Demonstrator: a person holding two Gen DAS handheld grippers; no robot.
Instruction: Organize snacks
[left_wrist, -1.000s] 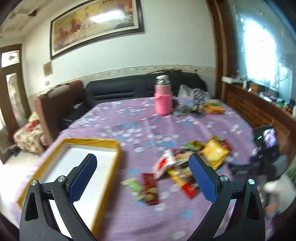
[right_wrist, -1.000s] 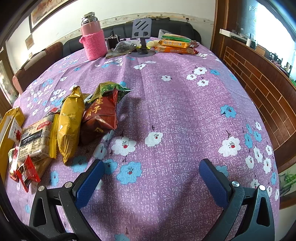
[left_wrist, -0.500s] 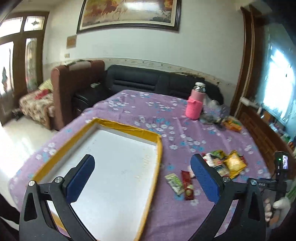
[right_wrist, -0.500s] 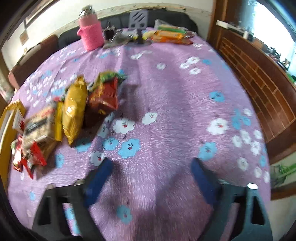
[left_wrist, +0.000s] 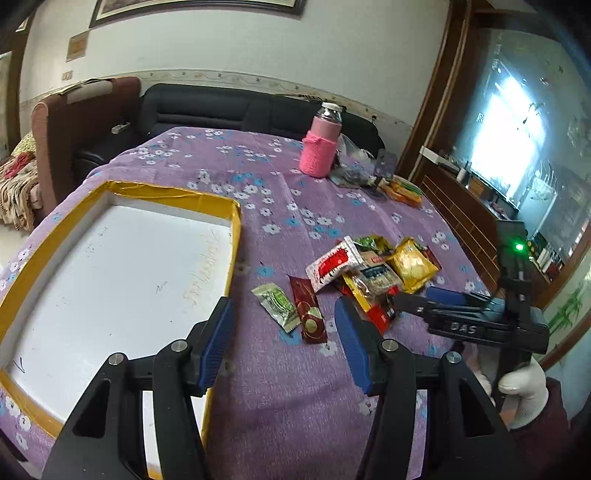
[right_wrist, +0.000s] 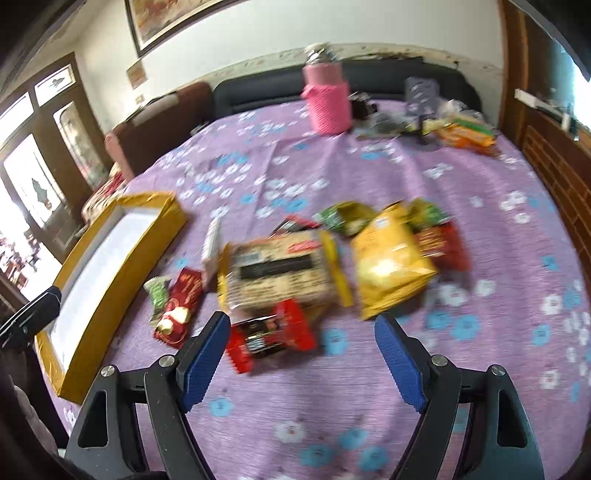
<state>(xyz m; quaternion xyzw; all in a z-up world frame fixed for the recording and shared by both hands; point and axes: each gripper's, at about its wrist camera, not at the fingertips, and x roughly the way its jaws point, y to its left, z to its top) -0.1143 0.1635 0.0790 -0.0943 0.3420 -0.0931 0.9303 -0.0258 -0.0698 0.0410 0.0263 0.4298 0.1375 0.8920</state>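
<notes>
Snacks (left_wrist: 373, 273) lie heaped on the table (left_wrist: 295, 387) beside the empty tray (left_wrist: 110, 277), none gathered yet; left gripper (left_wrist: 284, 339), fingers just narrowed but empty, must descend onto a packet, right gripper (right_wrist: 303, 362) gaping, empty.

The left tongs (left_wrist: 282, 334) point downward, their jaws just closing to about half width with nothing gripped between them. The right tongs (right_wrist: 301, 352) stand wider, also empty, tilted down, carried by a white-gloved hand (left_wrist: 524, 393).
</notes>
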